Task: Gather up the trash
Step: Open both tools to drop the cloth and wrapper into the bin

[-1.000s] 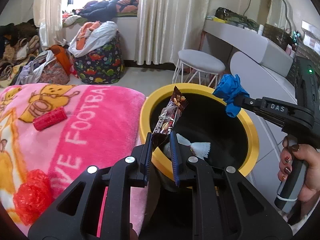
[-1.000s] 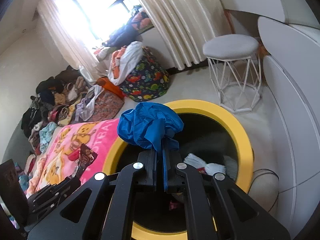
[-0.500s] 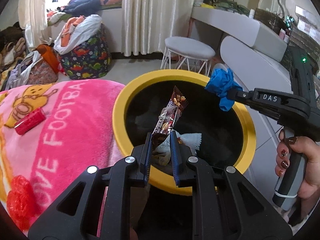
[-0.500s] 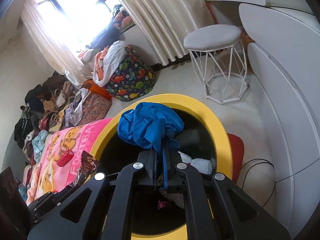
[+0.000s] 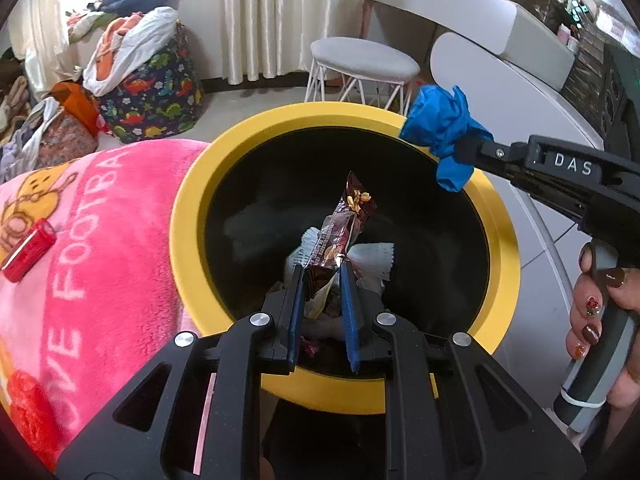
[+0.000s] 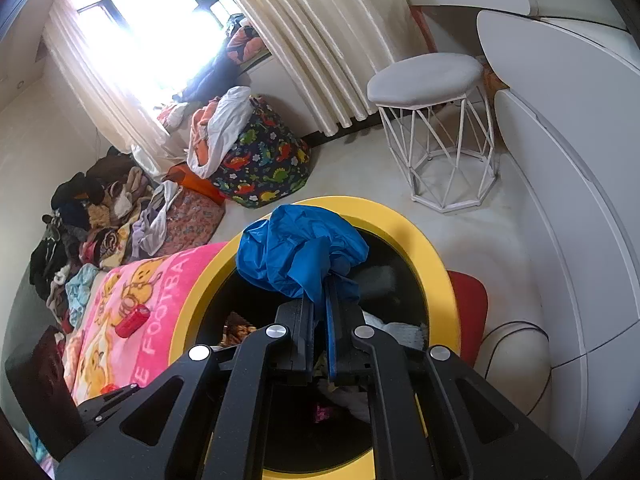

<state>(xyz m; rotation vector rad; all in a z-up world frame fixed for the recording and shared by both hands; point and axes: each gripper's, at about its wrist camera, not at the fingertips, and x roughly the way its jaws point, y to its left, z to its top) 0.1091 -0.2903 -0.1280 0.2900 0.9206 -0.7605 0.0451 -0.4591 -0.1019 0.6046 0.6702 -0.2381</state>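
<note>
Both claws have been carried over the yellow-rimmed bin (image 5: pixel 180 240). One brown snack wrapper (image 5: pixel 340 232) is gripped in the left claw (image 5: pixel 322 280), one blue wad (image 6: pixel 300 256) in the right claw (image 6: pixel 318 304). One red roller (image 5: pixel 26 256) is left at nine o'clock.

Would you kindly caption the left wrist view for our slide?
Left tongs hold a snack wrapper over the yellow-rimmed bin.

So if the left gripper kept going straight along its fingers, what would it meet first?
Probably the crumpled white paper trash at the bottom of the yellow-rimmed black bin; the left gripper, holding a brown snack wrapper, points down into it. Depth is unclear.
</note>
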